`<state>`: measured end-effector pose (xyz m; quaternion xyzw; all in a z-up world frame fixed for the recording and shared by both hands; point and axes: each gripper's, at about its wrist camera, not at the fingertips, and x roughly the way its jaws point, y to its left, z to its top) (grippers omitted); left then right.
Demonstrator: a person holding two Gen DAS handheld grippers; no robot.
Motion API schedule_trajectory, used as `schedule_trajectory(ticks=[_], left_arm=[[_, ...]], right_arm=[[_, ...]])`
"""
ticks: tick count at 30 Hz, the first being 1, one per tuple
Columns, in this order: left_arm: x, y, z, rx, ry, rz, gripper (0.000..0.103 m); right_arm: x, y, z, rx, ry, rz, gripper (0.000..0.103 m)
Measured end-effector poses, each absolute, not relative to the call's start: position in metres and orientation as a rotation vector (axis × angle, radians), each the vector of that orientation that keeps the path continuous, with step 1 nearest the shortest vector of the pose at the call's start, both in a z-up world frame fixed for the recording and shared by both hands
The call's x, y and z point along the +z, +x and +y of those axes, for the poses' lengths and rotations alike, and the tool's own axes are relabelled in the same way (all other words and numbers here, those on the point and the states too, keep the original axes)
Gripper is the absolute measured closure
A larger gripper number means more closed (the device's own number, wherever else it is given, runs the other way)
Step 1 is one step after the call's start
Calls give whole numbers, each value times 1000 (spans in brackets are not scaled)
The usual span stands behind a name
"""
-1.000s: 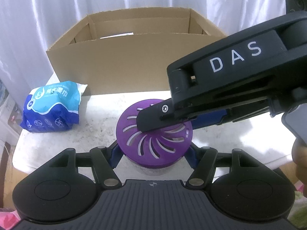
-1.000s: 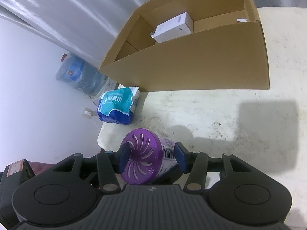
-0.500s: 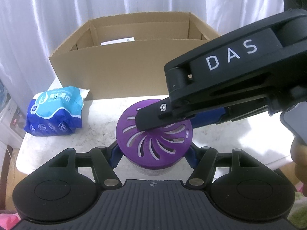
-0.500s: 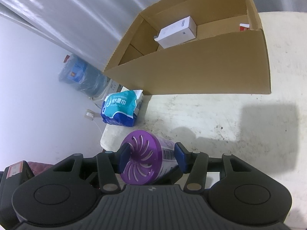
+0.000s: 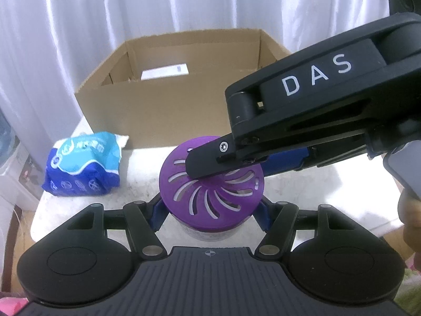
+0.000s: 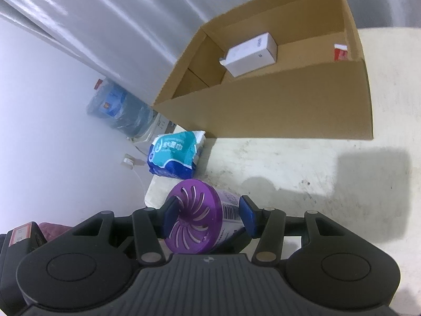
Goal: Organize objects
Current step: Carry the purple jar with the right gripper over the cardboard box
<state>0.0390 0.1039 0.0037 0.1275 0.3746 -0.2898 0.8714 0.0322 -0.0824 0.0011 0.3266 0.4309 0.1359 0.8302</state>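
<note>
A purple-lidded air freshener jar (image 5: 210,187) with a slotted top is held by both grippers above the white table. My left gripper (image 5: 210,210) is shut on its sides. My right gripper (image 6: 208,213) is shut on the same jar (image 6: 194,223), one finger on the lid top and one under the base; its black body crosses the left wrist view from the right. An open cardboard box (image 5: 171,110) stands behind, also seen in the right wrist view (image 6: 289,105). It holds a white carton (image 6: 250,54) and a red item (image 6: 340,52).
A blue and white tissue pack (image 5: 84,166) lies at the table's left edge, left of the box; it also shows in the right wrist view (image 6: 175,158). A water bottle (image 6: 118,110) stands on the floor beyond. White curtains hang behind.
Both grippers have lifted the jar together. The box interior and the white carton show more now, and the table has dropped lower in view.
</note>
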Motion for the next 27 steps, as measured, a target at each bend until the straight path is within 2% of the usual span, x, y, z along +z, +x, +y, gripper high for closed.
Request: schedule_trajectory(ticks=[13, 19, 27], left_arm=[[62, 59, 100, -581, 320, 628, 38], [93, 91, 87, -584, 373, 562, 38], [103, 182, 58, -671, 374, 685, 38]], right_arm=[[60, 54, -78, 352, 619, 764, 48], [93, 84, -79, 367, 561, 696, 44], [106, 154, -87, 328, 502, 723, 44]])
